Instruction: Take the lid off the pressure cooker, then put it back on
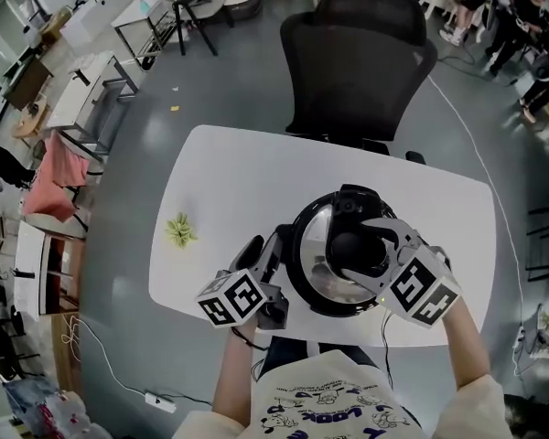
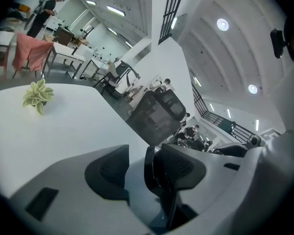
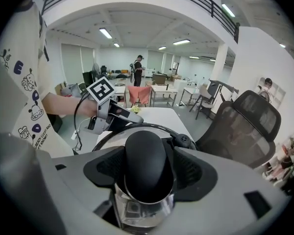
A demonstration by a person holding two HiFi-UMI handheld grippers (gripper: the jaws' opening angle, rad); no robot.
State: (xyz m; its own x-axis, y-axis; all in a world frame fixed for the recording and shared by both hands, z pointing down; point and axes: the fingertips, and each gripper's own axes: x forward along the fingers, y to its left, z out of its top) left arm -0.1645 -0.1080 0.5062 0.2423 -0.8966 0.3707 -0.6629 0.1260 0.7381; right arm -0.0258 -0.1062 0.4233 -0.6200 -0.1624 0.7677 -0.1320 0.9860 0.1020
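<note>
Cooker's knob (image 1: 359,254) half lost in grip
Right gripper (image 1: 346,245) masks knob and lid (image 1: 322,286) at 3 o'clock; the person's forearms (image 1: 464,341) run off frame at 6 o'clock.

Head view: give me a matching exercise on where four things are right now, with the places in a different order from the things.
Things:
1. lid knob
2. green leafy item
3. office chair
4. left gripper

Places:
A. beyond the far edge of the table
B. between the jaws of the right gripper
C. at the left side of the cooker
D. alone on the table's left part

Pairs: 1-B, 2-D, 3-A, 4-C
</note>
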